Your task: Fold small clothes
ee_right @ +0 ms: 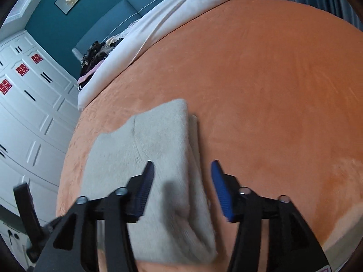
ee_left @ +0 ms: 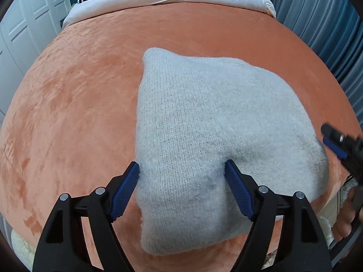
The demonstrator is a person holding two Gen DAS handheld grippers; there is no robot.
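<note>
A folded pale grey knitted garment (ee_left: 204,124) lies flat on the orange plush bedspread (ee_left: 79,102), near its front edge. The left gripper (ee_left: 181,170) stands spread, its blue pads straddling the garment's near-left corner. The right gripper (ee_right: 182,170) is likewise spread over the garment's right edge, clamping nothing.
</note>
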